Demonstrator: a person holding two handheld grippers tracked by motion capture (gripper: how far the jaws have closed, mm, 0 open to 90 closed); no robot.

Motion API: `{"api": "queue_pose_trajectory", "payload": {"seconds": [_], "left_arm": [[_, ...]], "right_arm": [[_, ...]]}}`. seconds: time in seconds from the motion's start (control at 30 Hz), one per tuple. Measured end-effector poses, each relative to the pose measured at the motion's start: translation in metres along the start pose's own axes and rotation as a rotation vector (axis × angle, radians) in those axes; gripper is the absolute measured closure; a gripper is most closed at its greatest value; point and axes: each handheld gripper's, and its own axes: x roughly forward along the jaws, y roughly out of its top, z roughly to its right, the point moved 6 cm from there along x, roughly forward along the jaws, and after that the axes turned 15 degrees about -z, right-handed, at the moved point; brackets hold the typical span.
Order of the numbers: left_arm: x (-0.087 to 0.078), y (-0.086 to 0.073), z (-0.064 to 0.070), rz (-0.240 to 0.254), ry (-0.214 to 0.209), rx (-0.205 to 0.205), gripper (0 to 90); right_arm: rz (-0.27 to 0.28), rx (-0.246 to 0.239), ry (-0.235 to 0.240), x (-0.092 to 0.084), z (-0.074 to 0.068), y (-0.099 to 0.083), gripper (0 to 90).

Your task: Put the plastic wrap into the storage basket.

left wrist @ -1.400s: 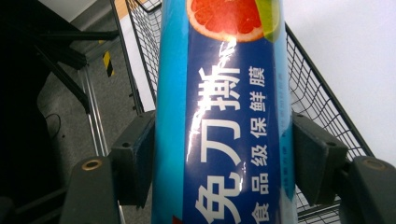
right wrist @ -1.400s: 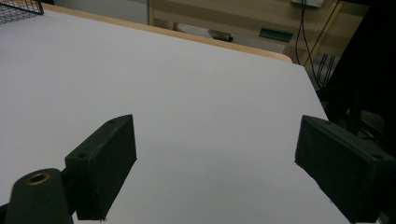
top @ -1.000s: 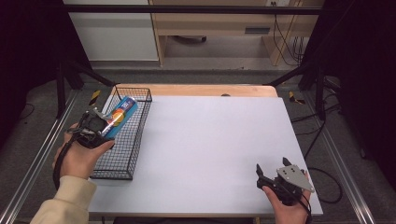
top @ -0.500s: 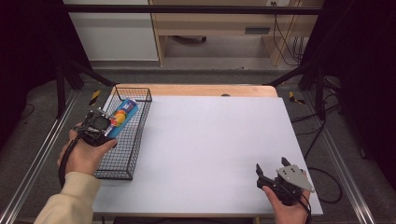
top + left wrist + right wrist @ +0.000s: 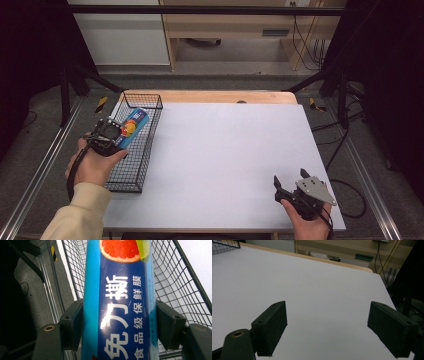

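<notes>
A long blue cling-film box (image 5: 133,126) with a grapefruit picture is clamped crosswise between the jaws of my left gripper (image 5: 121,138). It is held tilted over the black wire basket (image 5: 129,187) at the table's left edge. In the left gripper view the box (image 5: 122,302) runs up the middle, both pads pressed on its sides, and my left gripper (image 5: 120,325) looks into the basket (image 5: 180,290). My right gripper (image 5: 290,177) rests near the front right corner of the table, open. Nothing sits between the jaws of my right gripper (image 5: 327,322).
The white tabletop (image 5: 225,150) spreads between the basket and the right hand, with a wooden strip (image 5: 220,96) along its far edge. Metal frame rails (image 5: 35,170) run beside the table on the left. Cables and a wooden bench (image 5: 235,30) lie beyond.
The left hand has shifted slightly with the box, still over the basket. The right gripper has stayed where it was, jaws apart.
</notes>
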Motion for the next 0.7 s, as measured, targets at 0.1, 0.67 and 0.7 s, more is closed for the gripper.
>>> {"api": "queue_pose_trajectory", "payload": {"seconds": [0.1, 0.67, 0.7], "left_arm": [[0.002, 0.001, 0.002, -0.010, 0.001, 0.004, 32.1], [0.014, 0.008, 0.005, -0.067, -0.027, 0.000, 32.1], [0.015, 0.008, 0.005, -0.070, -0.029, -0.002, 32.1]], "right_arm": [[0.000, 0.001, 0.000, 0.000, 0.000, 0.000, 16.1], [0.002, 0.005, -0.002, -0.001, 0.000, 0.000, 16.8], [0.003, 0.005, -0.003, -0.001, 0.000, 0.000, 16.9]]}}
